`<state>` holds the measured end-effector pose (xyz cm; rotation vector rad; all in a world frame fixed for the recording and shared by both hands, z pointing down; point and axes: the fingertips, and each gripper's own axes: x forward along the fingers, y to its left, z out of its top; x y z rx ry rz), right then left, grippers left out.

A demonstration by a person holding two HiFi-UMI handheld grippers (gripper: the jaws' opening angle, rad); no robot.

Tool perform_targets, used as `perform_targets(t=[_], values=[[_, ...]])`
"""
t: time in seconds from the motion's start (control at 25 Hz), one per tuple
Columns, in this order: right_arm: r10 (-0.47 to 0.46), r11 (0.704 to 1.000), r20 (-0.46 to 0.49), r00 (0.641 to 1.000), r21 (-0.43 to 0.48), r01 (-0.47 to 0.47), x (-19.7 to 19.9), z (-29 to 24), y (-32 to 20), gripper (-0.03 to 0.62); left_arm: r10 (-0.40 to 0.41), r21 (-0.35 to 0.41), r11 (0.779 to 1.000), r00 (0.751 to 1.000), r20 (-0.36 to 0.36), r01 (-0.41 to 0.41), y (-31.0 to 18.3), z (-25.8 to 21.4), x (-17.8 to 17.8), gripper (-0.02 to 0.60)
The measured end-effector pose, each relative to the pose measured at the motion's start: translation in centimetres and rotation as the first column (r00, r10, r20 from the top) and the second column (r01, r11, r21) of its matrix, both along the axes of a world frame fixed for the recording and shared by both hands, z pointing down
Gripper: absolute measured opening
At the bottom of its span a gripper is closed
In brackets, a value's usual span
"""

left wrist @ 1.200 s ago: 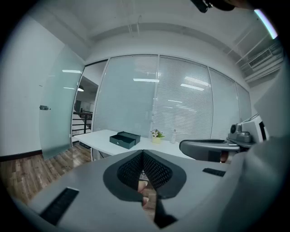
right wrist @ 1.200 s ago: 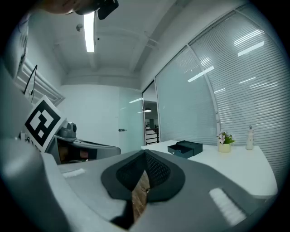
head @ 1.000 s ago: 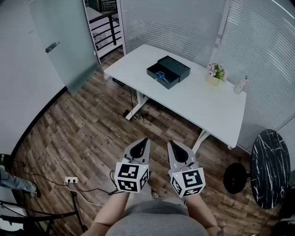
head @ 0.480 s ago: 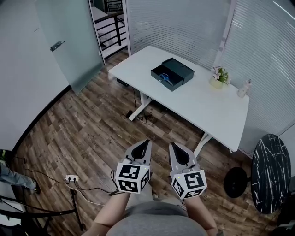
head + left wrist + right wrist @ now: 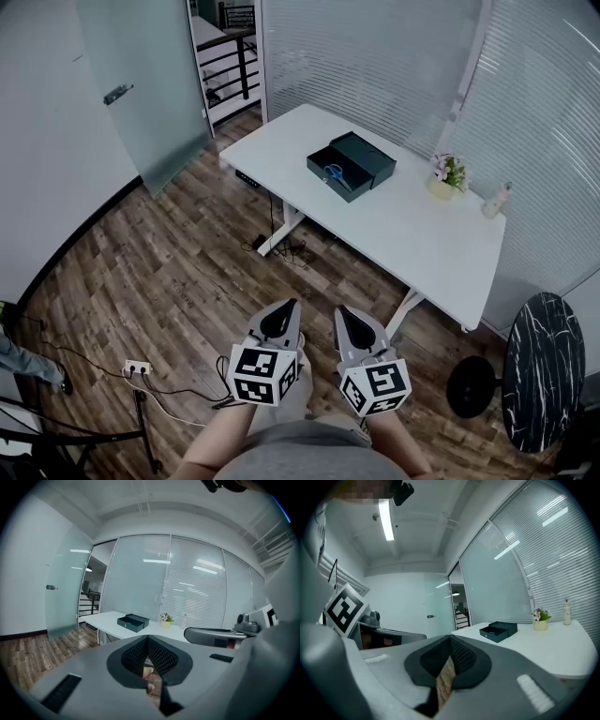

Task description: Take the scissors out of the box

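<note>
A dark box with its drawer pulled out sits on the far left part of the white desk. Blue scissors lie in the drawer. Both grippers hang close to my body, far from the desk and over the wooden floor. The left gripper and the right gripper are side by side, both shut and empty. In the left gripper view the left gripper points toward the box. The right gripper points level, with the box to its right.
A small flower pot and a bottle stand at the desk's far right. A round black marble table and a black stool are on the right. A frosted glass door is at left. A power strip and cables lie on the floor.
The head view has shifted, so the grippers sit a little lower in the picture. Both grippers stay shut and side by side.
</note>
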<state>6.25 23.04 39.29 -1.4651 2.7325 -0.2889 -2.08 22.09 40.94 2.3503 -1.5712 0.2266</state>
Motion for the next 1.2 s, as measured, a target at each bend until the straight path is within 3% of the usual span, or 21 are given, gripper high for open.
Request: perform_targets(t=[0.4, 0.84, 1.2], values=[[0.026, 1.000, -0.021, 0.999, -0.008, -0.026, -1.1, 0.7, -9.0, 0.008, 0.031, -0.002, 1.000, 0.999, -0.042, -0.031, -10.0, 1.0, -1.1, 0.005], [0.064, 0.998, -0.010, 0.998, 0.008, -0.064, -2.9, -0.8, -26.6, 0.008, 0.109, 0.006, 0.994, 0.994, -0.023, -0.108, -26.6, 0.8, -2.1, 0.006], [0.068, 0.998, -0.074, 0.995, -0.012, -0.069, -4.7, -0.2, -37.6, 0.009, 0.126, -0.038, 0.991, 0.991, -0.048, -0.128, -37.4, 2.5, -3.7, 0.006]])
